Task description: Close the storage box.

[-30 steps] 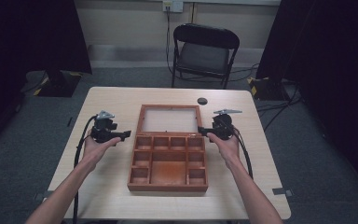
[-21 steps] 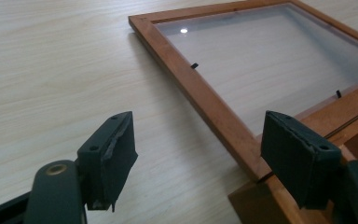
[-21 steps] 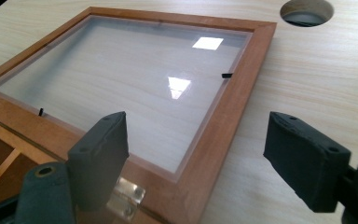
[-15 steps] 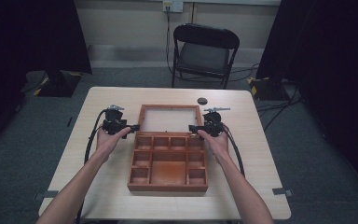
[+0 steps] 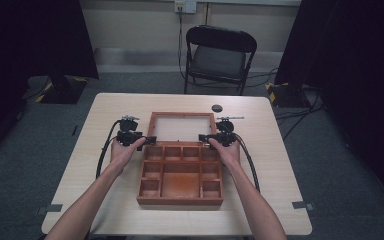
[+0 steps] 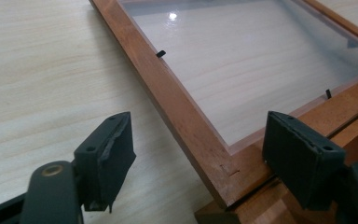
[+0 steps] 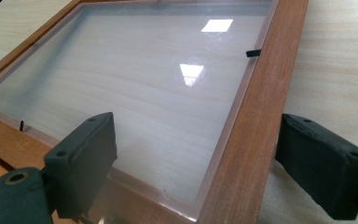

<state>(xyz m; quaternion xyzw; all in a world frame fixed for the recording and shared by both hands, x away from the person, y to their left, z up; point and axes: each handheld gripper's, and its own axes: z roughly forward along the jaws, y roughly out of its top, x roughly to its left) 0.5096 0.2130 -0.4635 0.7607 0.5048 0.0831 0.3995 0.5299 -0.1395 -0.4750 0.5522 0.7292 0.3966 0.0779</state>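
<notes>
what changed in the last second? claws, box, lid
Both claws moved inward to the open lid: the left claw now straddles its left frame rail near the hinge corner, the right claw its right rail. Both are open, nothing gripped yet. The wooden box, its lid lying flat, and the small dark disc stayed put.

A black folding chair (image 5: 221, 55) stands on grey carpet (image 5: 340, 165) behind the table (image 5: 280, 165).
</notes>
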